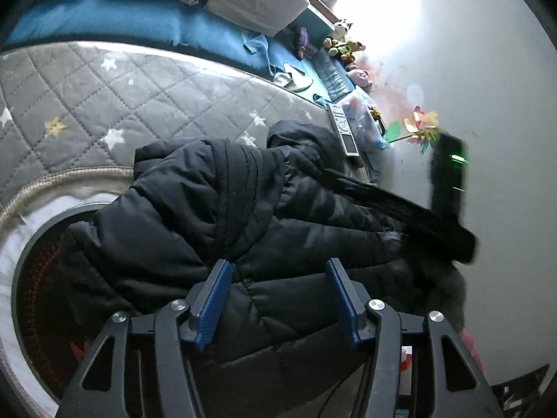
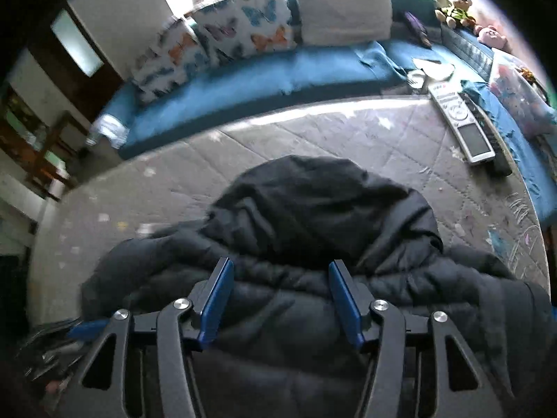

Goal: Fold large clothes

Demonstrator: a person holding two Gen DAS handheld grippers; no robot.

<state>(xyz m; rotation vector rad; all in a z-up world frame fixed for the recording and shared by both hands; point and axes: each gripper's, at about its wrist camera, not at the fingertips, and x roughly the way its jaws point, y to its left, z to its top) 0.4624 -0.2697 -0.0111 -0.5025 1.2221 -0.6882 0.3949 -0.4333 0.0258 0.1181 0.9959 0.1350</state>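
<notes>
A black quilted puffer jacket (image 1: 216, 209) lies bunched on a grey star-print quilted mat (image 1: 104, 97), its hood toward the far side. My left gripper (image 1: 278, 268) is open just above the jacket's body, nothing between its blue pads. The other gripper's dark body with a green light (image 1: 449, 174) shows blurred at the jacket's right side. In the right wrist view the jacket (image 2: 313, 216) fills the near middle, hood (image 2: 313, 195) pointing away. My right gripper (image 2: 282, 271) is open over the jacket near the hood's base, holding nothing.
A blue cushion (image 2: 243, 80) with butterfly pillows (image 2: 243, 24) and a white pillow (image 2: 344, 10) runs along the far side. A white remote (image 2: 463, 122), a dish (image 2: 435, 69) and plush toys (image 2: 452, 3) lie at the right. A white wall (image 1: 470, 69) is at the right.
</notes>
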